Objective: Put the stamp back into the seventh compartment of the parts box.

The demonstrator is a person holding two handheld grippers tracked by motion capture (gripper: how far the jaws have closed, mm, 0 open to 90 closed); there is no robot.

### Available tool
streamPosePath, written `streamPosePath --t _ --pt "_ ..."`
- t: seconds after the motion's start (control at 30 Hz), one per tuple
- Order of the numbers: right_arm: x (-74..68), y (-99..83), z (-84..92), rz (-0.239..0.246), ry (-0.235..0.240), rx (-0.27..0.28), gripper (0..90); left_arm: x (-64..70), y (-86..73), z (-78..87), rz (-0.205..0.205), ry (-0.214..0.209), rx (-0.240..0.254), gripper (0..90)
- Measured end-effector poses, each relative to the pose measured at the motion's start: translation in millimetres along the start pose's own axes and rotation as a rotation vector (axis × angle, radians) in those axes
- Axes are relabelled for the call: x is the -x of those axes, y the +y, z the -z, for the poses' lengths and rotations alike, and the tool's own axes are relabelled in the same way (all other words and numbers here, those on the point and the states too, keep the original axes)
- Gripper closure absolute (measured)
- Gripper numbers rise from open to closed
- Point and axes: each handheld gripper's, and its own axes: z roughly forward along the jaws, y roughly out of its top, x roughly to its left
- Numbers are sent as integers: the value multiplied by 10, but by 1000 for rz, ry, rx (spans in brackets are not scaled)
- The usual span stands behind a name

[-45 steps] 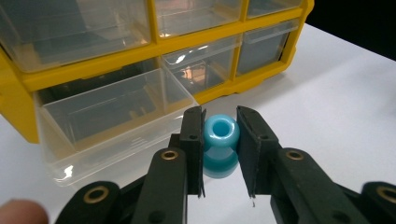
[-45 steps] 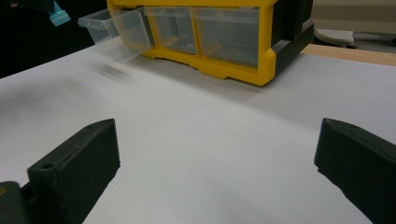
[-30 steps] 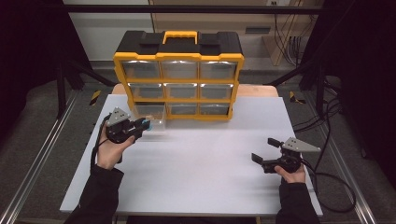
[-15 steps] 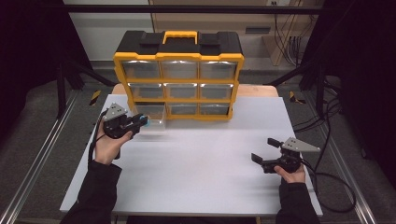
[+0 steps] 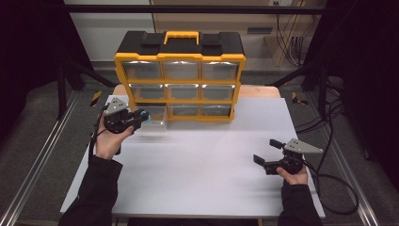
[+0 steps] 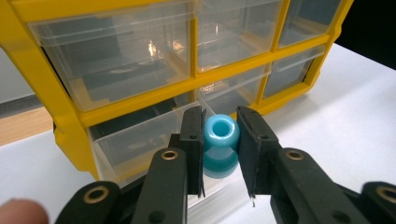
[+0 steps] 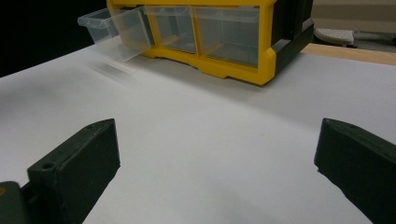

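White table [image 5: 202, 188], wooden board [image 5: 261, 91] beneath its far edge; metal rails [image 5: 40, 162] along both sides; black cables [image 5: 329, 110] on grey floor [image 5: 28, 122] at right

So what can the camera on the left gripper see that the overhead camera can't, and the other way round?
The left gripper view shows the light blue bead up close, pinched between the left gripper pads, with a hole through its end. The high view takes in the white table, both hands and the right gripper, open and resting well apart from the cabinet. Both show the yellow drawer cabinet with its bottom-left clear drawer pulled out, the bead held just in front of it.
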Motion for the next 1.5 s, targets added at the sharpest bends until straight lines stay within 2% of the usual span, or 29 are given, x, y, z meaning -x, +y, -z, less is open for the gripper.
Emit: streamPosePath --t 0.43,0.93,1.5 --pt "-2 1 3 -4 1 -2 7 -72 84 -80 -9 24 -13 722" --pt "-3 1 2 -7 1 -3 7 -163 101 -200 1 47 -32 722" --pt "-4 1 2 -6 2 -3 7 -226 99 -327 -10 75 -52 722"
